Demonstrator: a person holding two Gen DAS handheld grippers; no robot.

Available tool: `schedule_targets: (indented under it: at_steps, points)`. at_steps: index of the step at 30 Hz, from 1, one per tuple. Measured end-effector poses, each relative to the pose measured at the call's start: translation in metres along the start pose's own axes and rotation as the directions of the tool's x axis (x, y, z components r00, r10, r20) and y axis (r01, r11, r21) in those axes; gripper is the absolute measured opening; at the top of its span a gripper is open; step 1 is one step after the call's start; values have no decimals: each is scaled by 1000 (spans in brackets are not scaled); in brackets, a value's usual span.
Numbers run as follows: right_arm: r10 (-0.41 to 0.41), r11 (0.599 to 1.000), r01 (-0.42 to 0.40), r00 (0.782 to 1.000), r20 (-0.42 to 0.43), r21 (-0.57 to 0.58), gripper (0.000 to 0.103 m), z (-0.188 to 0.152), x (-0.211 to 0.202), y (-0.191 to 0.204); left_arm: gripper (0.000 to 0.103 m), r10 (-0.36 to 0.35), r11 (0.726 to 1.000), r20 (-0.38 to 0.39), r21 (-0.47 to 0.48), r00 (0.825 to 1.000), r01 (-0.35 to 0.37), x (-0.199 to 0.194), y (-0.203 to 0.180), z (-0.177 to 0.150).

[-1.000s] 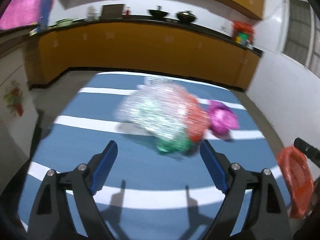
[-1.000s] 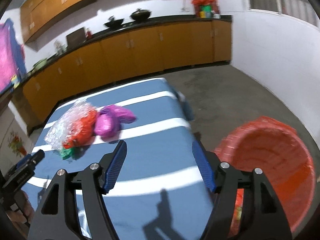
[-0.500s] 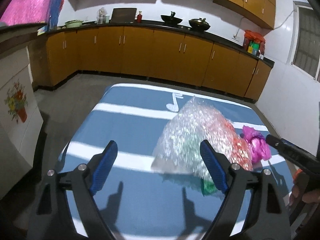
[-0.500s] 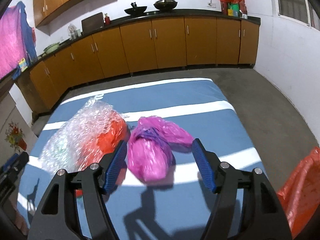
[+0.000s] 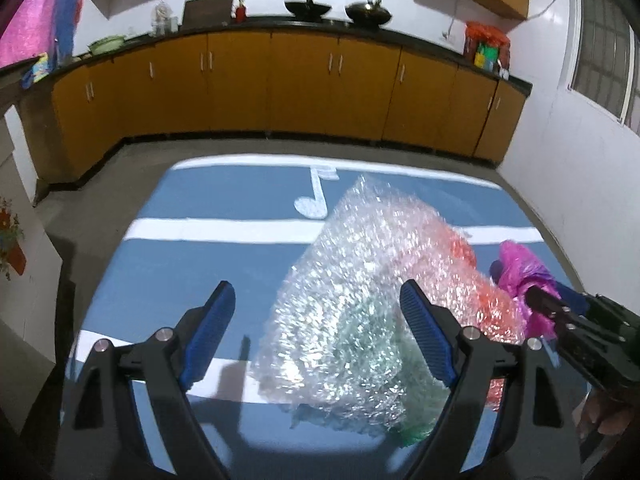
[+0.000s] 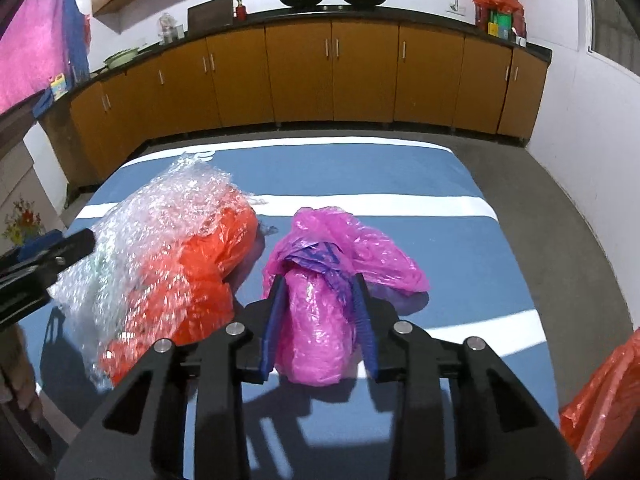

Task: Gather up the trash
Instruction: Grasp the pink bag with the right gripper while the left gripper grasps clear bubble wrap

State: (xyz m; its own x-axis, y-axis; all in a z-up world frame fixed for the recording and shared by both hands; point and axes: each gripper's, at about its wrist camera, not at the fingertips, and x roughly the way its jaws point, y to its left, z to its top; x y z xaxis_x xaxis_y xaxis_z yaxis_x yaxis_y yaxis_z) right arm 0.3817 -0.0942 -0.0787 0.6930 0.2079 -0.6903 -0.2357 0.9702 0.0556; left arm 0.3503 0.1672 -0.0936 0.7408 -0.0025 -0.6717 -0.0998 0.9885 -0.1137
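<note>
Pink plastic bag [image 6: 320, 320], crumpled and lying on the blue, white-striped bench [image 6: 460, 240], sits between the jaws of the right tool [image 6: 318, 320], which are closing on it; the blue pads appear to press both flanks of the bag. Left tool [image 5: 320, 340] stands spread wide, nothing between its pads pinched, with the clear bubble wrap [image 5: 352, 300] lying just ahead of it and partly inside the gap. Beneath and beside the wrap lies an orange plastic bag [image 6: 200, 272], near the pink one. Step in hand, by judgement: the grasp of the pink bag. An orange-red bin [image 6: 600, 408] shows at the lower right edge of the right view, well apart from the bags. Next move likely calls for a firm pinch, a lift clear of the bench, and a carry to the bin; thin film may slip.
</note>
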Motion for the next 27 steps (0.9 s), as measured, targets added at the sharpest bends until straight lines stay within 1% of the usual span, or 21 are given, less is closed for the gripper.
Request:
schedule_targets:
  at_steps: [2, 3, 4, 5, 6, 7, 8, 11, 12, 13, 15, 18, 21, 27]
  points:
    - [5, 1000, -5, 1000, -1, 24, 34, -4, -4, -5, 82, -10, 1000, -21, 10, 1000, 11, 4, -5, -3]
    - [7, 999, -7, 1000, -2, 33, 34, -6, -5, -8, 79, -5, 1000, -26, 21, 1000, 6, 6, -8, -5]
    - [8, 999, -8, 1000, -2, 43, 34, -8, -8, -10, 71, 2, 999, -32, 37, 999, -1, 7, -12, -8]
    - [9, 999, -9, 1000, -4, 50, 34, -10, -11, -13, 67, 12, 998, -45, 57, 999, -9, 9, -17, -11]
    - [10, 999, -9, 1000, -5, 52, 34, -11, -11, -13, 60, 10, 998, -48, 63, 999, -7, 10, -18, -14]
    - [9, 999, -9, 1000, -6, 52, 34, -11, -11, -13, 54, 6, 998, -48, 64, 999, -3, 10, -20, -16]
    - [7, 999, -7, 1000, -6, 51, 34, -12, -13, -13, 51, 4, 998, -45, 62, 999, -1, 9, -21, -17]
    - [6, 998, -6, 1000, -9, 55, 34, -14, -18, -14, 33, 13, 998, -34, 56, 999, -11, 3, -23, -19]
    - [6, 998, -5, 1000, -9, 57, 33, -15, -20, -15, 23, 13, 998, -31, 55, 999, -11, 1, -23, -20]
    - [6, 998, -5, 1000, -9, 59, 32, -16, -21, -16, 16, 4, 999, -31, 52, 1000, -3, -2, -22, -20]
    - [6, 998, -6, 1000, -8, 60, 29, -17, -24, -20, 12, -4, 999, -23, 52, 1000, 5, -8, -20, -21]
    - [7, 998, -6, 1000, -8, 61, 25, -19, -30, -23, 10, -4, 998, 0, 61, 1000, 4, -19, -19, -22]
    - [4, 999, -4, 1000, -10, 53, 22, -25, -34, -24, 8, -11, 999, 27, 48, 1000, 10, -35, -19, -24]
    - [10, 997, -9, 1000, -3, 78, 19, -29, -48, -30, 8, -34, 999, 89, 35, 995, 30, -70, -20, -19]
